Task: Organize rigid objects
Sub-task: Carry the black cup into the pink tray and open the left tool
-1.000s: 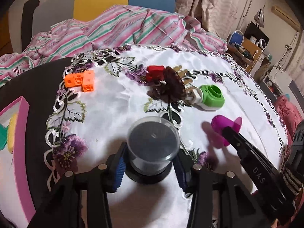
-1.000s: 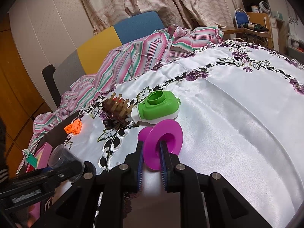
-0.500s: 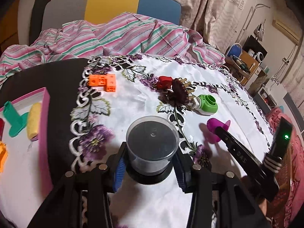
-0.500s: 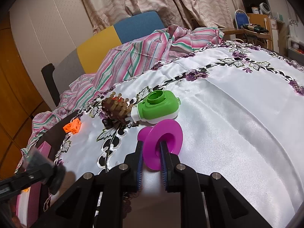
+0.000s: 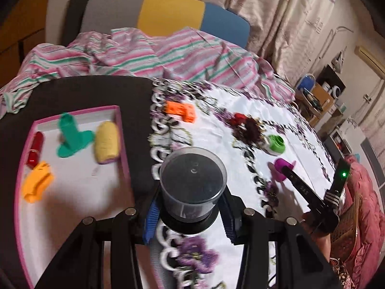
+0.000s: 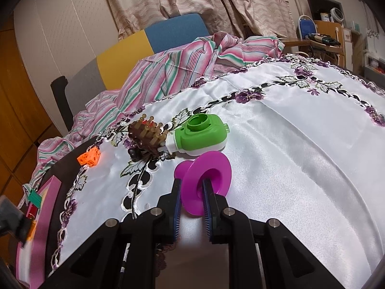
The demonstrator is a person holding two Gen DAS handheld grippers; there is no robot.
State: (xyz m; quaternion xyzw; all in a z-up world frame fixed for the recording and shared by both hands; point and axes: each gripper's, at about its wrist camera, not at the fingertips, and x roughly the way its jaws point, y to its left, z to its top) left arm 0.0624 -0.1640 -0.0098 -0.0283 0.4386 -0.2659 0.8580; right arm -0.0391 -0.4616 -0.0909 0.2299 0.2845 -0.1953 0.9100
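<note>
the pink-rimmed tray (image 5: 121,130) on the tabletop (image 5: 79,91) holds green, yellow, orange and red pieces, the left gripper (image 5: 190,213) clamps a clear cup (image 5: 192,180) beside it, and the right gripper (image 6: 191,207) pinches a magenta spool (image 6: 204,183).

Right gripper (image 6: 191,198) jaws clamp magenta spool (image 6: 204,185) on white embroidered cloth (image 6: 288,144) | green toy (image 6: 199,138) just beyond | orange block (image 6: 89,157) far left

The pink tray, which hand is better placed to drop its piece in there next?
Left. The left gripper holds the grey cup right beside the pink tray; the right gripper clamps the magenta spool farther off.
</note>
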